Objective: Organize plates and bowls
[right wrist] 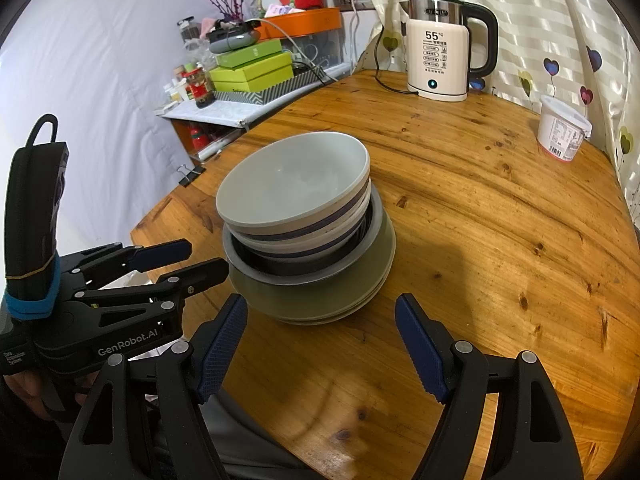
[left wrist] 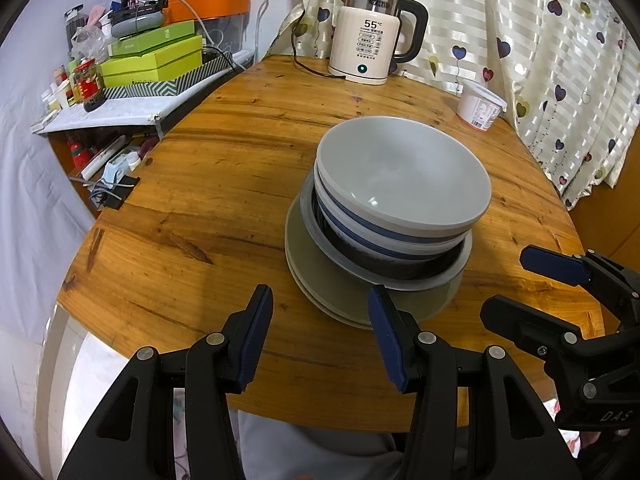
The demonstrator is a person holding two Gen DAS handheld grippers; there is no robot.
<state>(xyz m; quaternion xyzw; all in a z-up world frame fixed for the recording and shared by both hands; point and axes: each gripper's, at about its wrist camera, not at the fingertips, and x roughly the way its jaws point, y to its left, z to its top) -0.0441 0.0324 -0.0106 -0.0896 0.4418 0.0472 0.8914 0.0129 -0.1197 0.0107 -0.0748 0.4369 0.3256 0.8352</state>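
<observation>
**Both grippers hovering open before the stacked dishes**

Left wrist view: the left gripper [left wrist: 320, 304] is tilting down over the table [left wrist: 200, 208], jaws spread and empty, near the stack of plates and bowls [left wrist: 384, 224].

Right wrist view: the right gripper [right wrist: 320, 312] is tilting down likewise, jaws spread wide and empty, near the stack.

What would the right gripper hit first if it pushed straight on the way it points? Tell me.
Probably bare wooden table: the open right gripper aims down just right of the stack's olive plates. Its left finger might graze their rim; depth is unclear.
</observation>
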